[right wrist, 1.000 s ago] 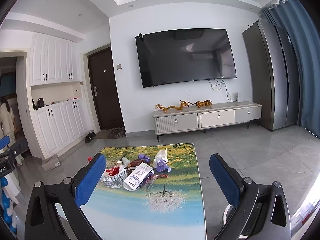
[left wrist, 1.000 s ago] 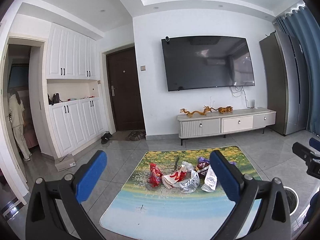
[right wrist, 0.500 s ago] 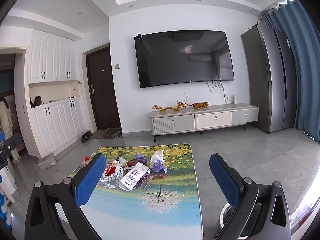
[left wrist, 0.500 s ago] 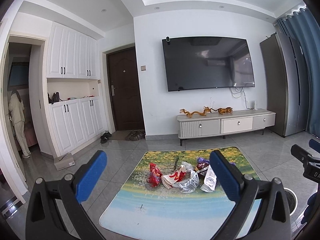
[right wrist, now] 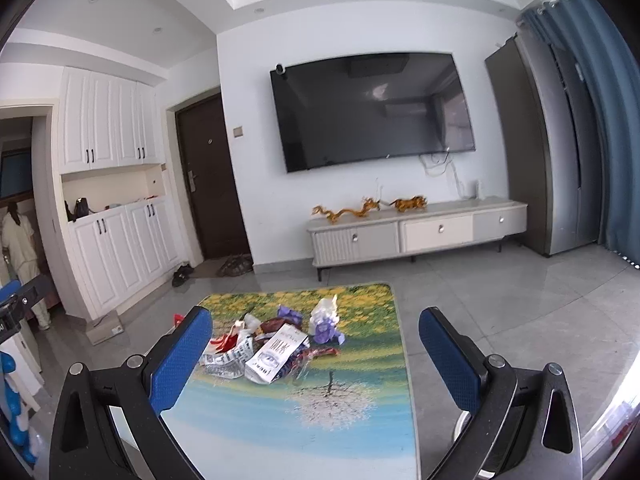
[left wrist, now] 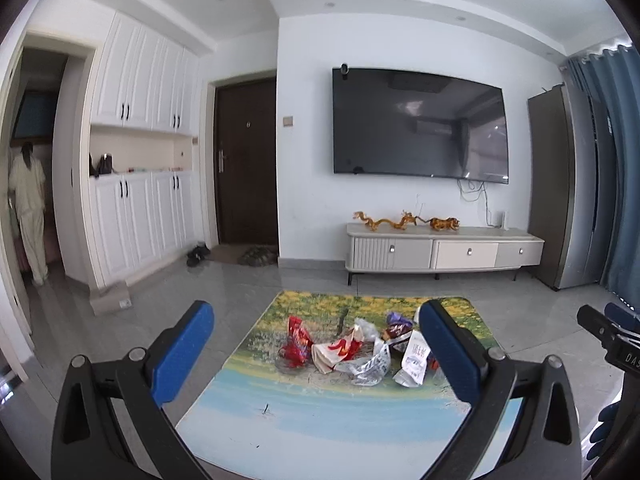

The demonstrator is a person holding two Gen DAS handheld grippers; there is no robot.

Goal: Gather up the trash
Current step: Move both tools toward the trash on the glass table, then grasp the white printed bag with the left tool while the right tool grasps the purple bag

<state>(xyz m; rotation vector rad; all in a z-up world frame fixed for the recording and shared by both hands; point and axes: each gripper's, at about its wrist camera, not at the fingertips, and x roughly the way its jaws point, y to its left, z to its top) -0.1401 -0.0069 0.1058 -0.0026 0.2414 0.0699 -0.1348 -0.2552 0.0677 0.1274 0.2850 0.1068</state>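
The trash (left wrist: 360, 350) (right wrist: 272, 346) lies in a loose heap of crumpled wrappers near the middle of the table (left wrist: 320, 408) (right wrist: 304, 412), toward its far half. A red wrapper (left wrist: 296, 342) lies at the heap's left end; a white printed packet (right wrist: 276, 354) lies on its near side. The left gripper (left wrist: 316, 354) and right gripper (right wrist: 316, 356) each hang above the near table edge, jaws spread wide, holding nothing. A TV (left wrist: 420, 124) hangs above a cabinet (left wrist: 440, 250).

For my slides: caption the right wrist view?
Open right claw faces wrapper pile on the scenic-print table.
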